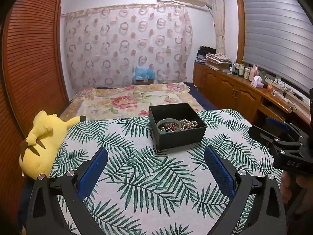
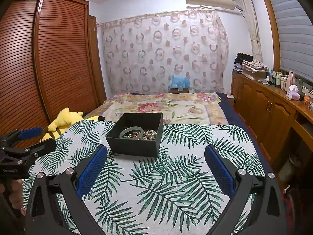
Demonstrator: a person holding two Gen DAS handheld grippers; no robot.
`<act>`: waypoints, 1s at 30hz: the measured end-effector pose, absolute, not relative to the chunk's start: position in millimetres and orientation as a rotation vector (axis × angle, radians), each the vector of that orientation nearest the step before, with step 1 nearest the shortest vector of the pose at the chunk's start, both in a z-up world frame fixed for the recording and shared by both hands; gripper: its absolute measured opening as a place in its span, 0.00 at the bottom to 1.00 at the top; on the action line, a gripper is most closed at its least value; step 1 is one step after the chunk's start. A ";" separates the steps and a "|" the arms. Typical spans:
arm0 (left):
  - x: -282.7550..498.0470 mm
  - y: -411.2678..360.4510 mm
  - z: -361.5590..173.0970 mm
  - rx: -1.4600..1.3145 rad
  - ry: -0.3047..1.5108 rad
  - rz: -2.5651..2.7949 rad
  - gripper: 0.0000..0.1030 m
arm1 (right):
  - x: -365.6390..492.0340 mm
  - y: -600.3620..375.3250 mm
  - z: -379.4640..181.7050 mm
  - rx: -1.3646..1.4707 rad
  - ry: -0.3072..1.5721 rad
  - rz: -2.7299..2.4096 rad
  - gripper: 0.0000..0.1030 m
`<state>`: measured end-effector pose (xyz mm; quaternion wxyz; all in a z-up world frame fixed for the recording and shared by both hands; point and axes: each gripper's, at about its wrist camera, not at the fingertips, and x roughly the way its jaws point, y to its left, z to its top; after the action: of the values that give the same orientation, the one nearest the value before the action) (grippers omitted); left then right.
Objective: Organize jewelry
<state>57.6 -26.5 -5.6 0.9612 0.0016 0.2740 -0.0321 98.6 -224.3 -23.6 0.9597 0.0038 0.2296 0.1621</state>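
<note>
A black open box (image 1: 183, 139) stands on the leaf-print cloth (image 1: 137, 176); it also shows in the right wrist view (image 2: 135, 146). Inside lie a grey-green bangle (image 1: 168, 121), a pearl necklace (image 1: 188, 124) and a tangle of small beaded pieces (image 1: 169, 126). The bangle (image 2: 131, 130) and pearls (image 2: 149, 134) show in the right wrist view too. My left gripper (image 1: 156, 156) is open and empty, short of the box. My right gripper (image 2: 156, 156) is open and empty, also short of the box. Each gripper shows at the edge of the other's view.
A yellow plush toy (image 1: 42, 143) lies at the cloth's left edge. Behind is a bed with a floral blanket (image 1: 133, 99). A wooden cabinet (image 1: 234, 92) with bottles and a tissue box runs along the right. A slatted wardrobe (image 2: 49, 58) stands on the left.
</note>
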 end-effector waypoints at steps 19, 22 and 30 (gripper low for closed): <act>55.9 -30.7 -4.1 0.007 0.552 -0.065 0.92 | 98.7 -224.2 -25.2 0.008 0.464 0.327 0.97; 56.1 -30.3 -4.7 0.006 0.552 -0.065 0.92 | 98.7 -224.2 -25.4 0.008 0.464 0.328 0.97; 56.1 -30.1 -5.1 0.006 0.553 -0.065 0.92 | 98.7 -224.1 -25.9 0.007 0.463 0.328 0.97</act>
<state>56.1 -30.1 -5.1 0.9616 0.0031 0.2727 -0.0320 98.7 -224.1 -25.9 0.9600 0.0037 0.2285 0.1616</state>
